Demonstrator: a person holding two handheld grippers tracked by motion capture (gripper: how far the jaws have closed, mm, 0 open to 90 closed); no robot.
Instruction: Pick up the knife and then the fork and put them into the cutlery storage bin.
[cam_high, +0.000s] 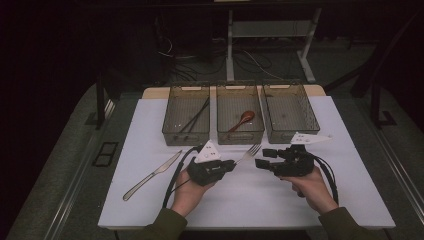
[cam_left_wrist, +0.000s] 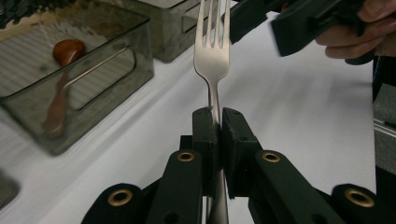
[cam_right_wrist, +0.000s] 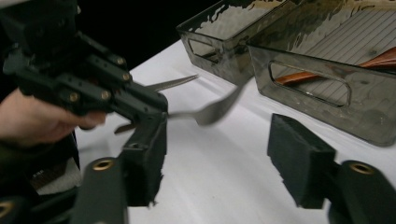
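While the left gripper (cam_high: 231, 165) clamped the handle of a silver metal fork (cam_left_wrist: 213, 56), its tines pointed right toward the right gripper (cam_high: 260, 163), whose jaws stood apart with nothing between them. Fork was held above the white table cover (cam_high: 250, 200), near the middle, just in front of three smoky translucent plastic bins. Left bin (cam_high: 186, 131) held dark sticks, middle bin (cam_high: 240, 136) a brown wooden spoon (cam_high: 242, 120), right bin (cam_high: 292, 132) looked bare. A silver table knife (cam_high: 152, 175) lay diagonally at left, well apart from the hands. Open cover lay near and to the right; the bins' front walls closed the far side. Fork was shiny, four-tined, slim-necked; blurred in the right gripper view.
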